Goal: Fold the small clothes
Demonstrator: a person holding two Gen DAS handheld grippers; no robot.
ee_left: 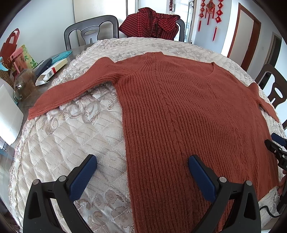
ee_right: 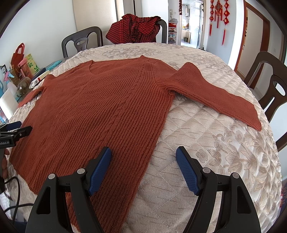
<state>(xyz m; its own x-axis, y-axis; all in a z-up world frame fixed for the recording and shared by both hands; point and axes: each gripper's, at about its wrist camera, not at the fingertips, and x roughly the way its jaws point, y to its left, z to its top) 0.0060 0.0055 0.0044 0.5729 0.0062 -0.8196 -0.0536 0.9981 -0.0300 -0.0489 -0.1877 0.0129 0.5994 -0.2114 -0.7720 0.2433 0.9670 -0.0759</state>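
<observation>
On the worktop (ee_left: 53, 143), covered by one quilted cream cloth (ee_right: 215, 136), lies a single rust-orange knitted sweater (ee_left: 179, 107), spread flat with its V-neck pointing away and both of its two sleeves stretched out to either side. One sleeve (ee_left: 71, 89) reaches toward the cluttered worktop edge; the other sleeve (ee_right: 215, 93) runs toward the opposite edge.

Two claws hang over the near hem. The left claw (ee_left: 142, 164) stands wide apart, gripping nothing, one blue pad (ee_left: 82, 179) above the cloth and the other above the knit, straddling the sweater's side edge. The right claw (ee_right: 143, 157) is likewise spread wide and holds nothing, straddling the opposite side edge. Each claw shows at the margin of the other's view.

Three dark chairs stand around the worktop in the right wrist view; one chair (ee_right: 162, 30) at the far side carries a red checked garment (ee_right: 132, 30). Beside the worktop's left edge sit one glass jar (ee_left: 23, 86), one white box (ee_left: 52, 71) and one red bag (ee_left: 10, 43). Red knotted ornaments (ee_right: 218, 12) hang on the far wall.
</observation>
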